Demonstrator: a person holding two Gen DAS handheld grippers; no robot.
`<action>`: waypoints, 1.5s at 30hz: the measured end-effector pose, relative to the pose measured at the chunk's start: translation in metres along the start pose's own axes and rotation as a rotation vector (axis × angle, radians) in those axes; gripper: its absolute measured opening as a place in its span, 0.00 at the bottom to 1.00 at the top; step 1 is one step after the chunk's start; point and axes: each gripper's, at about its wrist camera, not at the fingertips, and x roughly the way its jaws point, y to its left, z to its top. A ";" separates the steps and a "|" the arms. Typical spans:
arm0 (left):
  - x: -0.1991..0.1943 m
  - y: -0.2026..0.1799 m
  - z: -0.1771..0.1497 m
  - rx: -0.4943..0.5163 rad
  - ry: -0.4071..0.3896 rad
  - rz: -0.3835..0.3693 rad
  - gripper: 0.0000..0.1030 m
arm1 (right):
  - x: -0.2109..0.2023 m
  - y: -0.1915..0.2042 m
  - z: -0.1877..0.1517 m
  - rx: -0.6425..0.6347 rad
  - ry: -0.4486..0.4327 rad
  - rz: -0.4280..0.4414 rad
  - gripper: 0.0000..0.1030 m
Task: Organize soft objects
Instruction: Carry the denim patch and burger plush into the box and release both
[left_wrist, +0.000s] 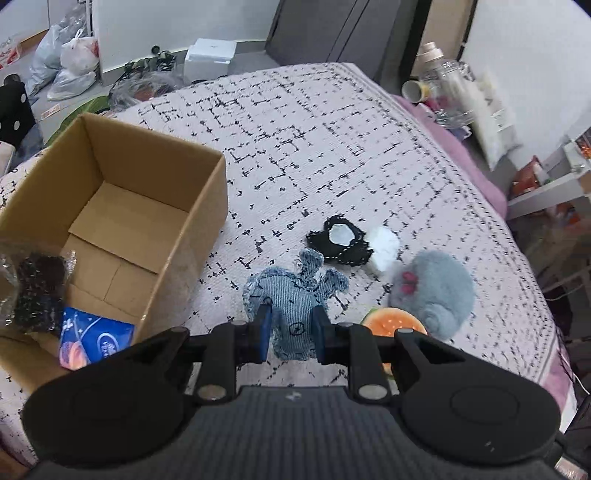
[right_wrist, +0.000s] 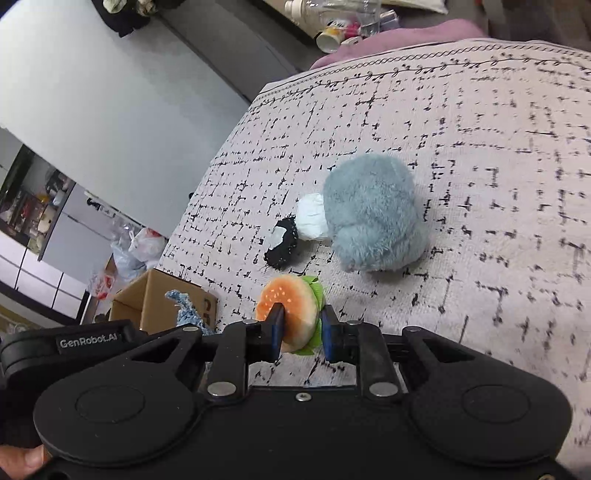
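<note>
My left gripper (left_wrist: 291, 314) is shut on a blue denim rabbit toy (left_wrist: 295, 295), whose ears point away from me above the patterned bedspread (left_wrist: 314, 147). My right gripper (right_wrist: 301, 317) is shut on a soft orange burger toy (right_wrist: 288, 306) with green lettuce edges; the burger toy (left_wrist: 393, 321) also shows in the left wrist view. On the bed lie a fluffy grey-blue plush (right_wrist: 373, 214), a black fabric piece with a white patch (right_wrist: 282, 242) and a white soft lump (right_wrist: 312, 216). An open cardboard box (left_wrist: 110, 206) stands to the left.
The box holds a blue printed packet (left_wrist: 96, 339) and a clear bag of dark items (left_wrist: 37, 288). Bottles and a cup (left_wrist: 439, 88) crowd the far right bedside. Plastic bags (left_wrist: 70, 62) and a white box (left_wrist: 210, 55) sit on the floor beyond the bed.
</note>
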 end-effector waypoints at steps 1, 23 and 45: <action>-0.005 0.001 0.000 0.002 -0.001 -0.008 0.21 | -0.004 0.004 -0.001 -0.004 -0.008 -0.005 0.20; -0.075 0.032 -0.001 0.079 -0.055 -0.113 0.22 | -0.070 0.074 -0.031 -0.049 -0.162 -0.107 0.20; -0.105 0.112 0.036 -0.010 -0.102 -0.078 0.23 | -0.053 0.164 -0.036 -0.151 -0.153 -0.024 0.20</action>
